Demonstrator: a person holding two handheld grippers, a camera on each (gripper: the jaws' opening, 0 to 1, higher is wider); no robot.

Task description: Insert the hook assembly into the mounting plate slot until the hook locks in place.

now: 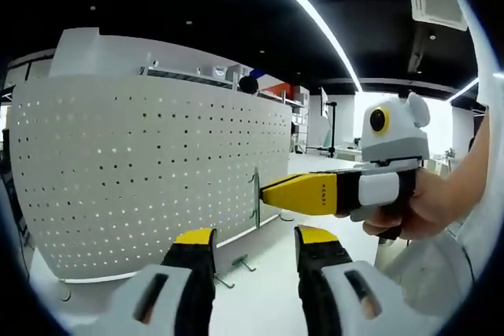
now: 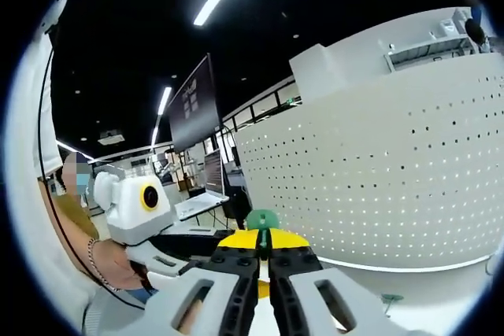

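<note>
Nearest in the left gripper view, the left gripper (image 1: 256, 245) comes up from the bottom edge with its jaws spread wide and nothing between them, so it's basically idling over the white table (image 1: 268, 297). Just past it, at centre right of the frame, the right gripper (image 1: 272, 192) is pushed in from the right by a hand (image 1: 417, 206), its yellow tips meeting the hook assembly (image 1: 256, 198), a thin metal piece standing upright against the perforated mounting plate (image 1: 150, 171). In the right gripper view the jaws are seen pressed nearly together at bottom centre around something green (image 2: 262, 218), presumably part of that hook piece, though it can't be made out properly. A couple of spare hooks (image 1: 234, 267) are left lying on the table near the plate's lower edge. Farther off, ceiling light strips (image 1: 315, 17) and office clutter are visible. As for what could go wrong: the hook's prongs could be put a hole off or gone in tilted, since the grip is narrow and the piece could twist; then it'd jam or pop out instead of locking. Too hard a push might also shove the freestanding plate backward, and the free gripper isn't bracing it.
</note>
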